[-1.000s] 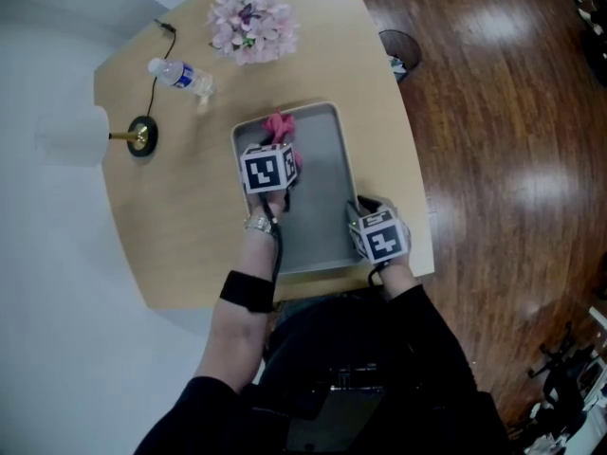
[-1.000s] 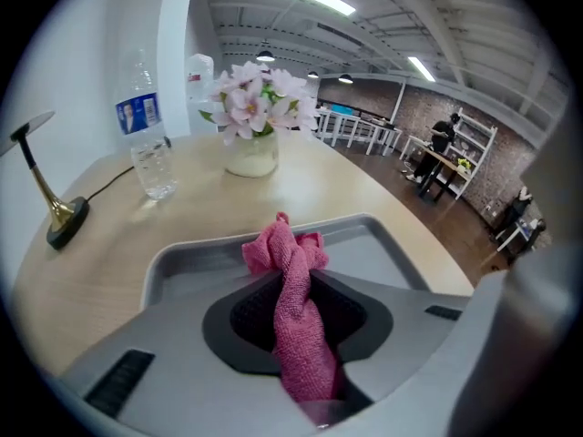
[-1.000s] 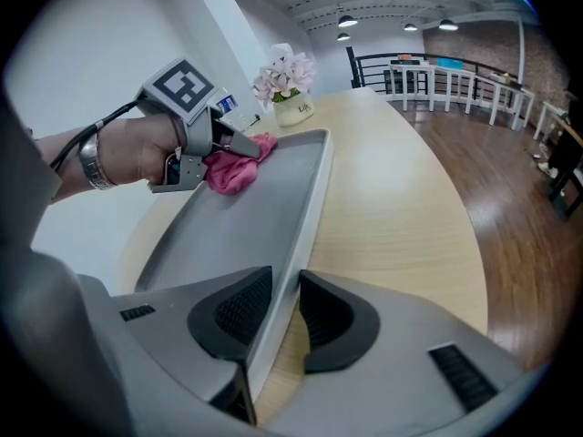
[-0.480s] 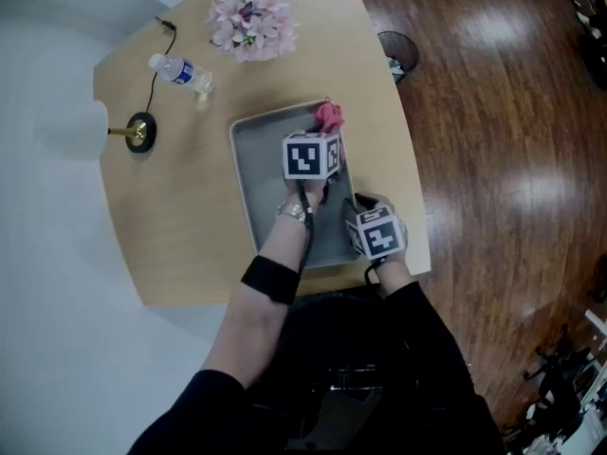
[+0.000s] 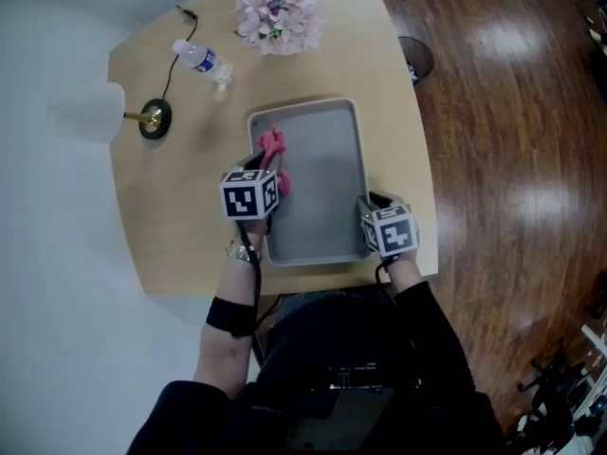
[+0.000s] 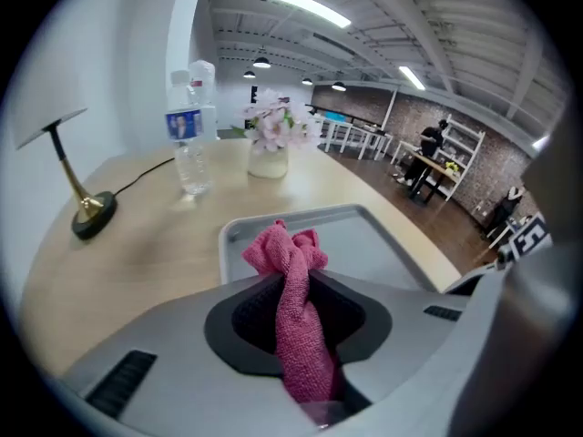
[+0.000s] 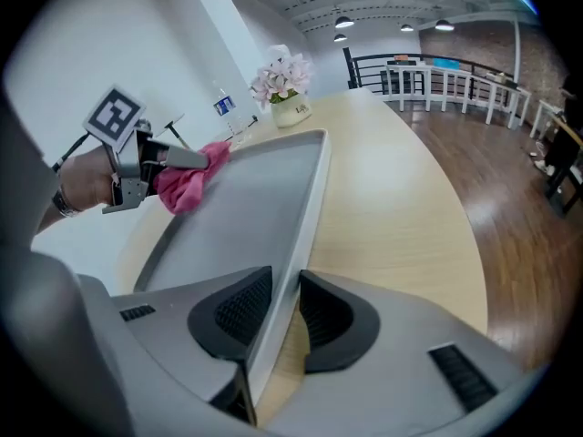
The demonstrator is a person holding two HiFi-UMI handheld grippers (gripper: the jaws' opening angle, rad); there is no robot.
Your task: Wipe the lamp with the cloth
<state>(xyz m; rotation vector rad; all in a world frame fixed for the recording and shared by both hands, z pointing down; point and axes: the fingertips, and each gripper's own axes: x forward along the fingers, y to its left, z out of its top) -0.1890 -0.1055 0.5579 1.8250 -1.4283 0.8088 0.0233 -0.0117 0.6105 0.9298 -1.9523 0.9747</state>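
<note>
Head view, looking steeply down: a pale wooden surface (image 5: 190,216) with a curved edge stands over a dark wooden floor (image 5: 512,112). A grey rectangular tray (image 5: 327,197) lies on the surface close to my body. My left tongs (image 5: 268,166) hang over the tray's left rim, clamped on a pink terry cloth (image 5: 272,147) that bunches out past their tips. My right tongs (image 5: 369,207) are closed on the tray's right rim, near its nearest corner. A table lamp with a white shade and a brass foot (image 5: 152,119) stands at the far left edge, well apart from the cloth, and its shade juts out beyond the surface. A black cord (image 5: 174,60) runs from the foot towards the far edge. A clear plastic water bottle (image 5: 204,62) and a bunch of pale pink flowers (image 5: 278,17) stand farther away.

Left gripper view: the two dark pads press together on a twisted strip of the cloth, and its knotted end sits above their tips, over the tray's corner. I cannot tell whether it touches the tray. Beyond are the lamp at left, the upright bottle and the flowers in a white vase (image 6: 269,160).

Right gripper view: the tray's rim runs between my two dark pads, which pinch it. At left, my other hand (image 7: 86,185) holds the cloth at the tray's opposite rim.
</note>
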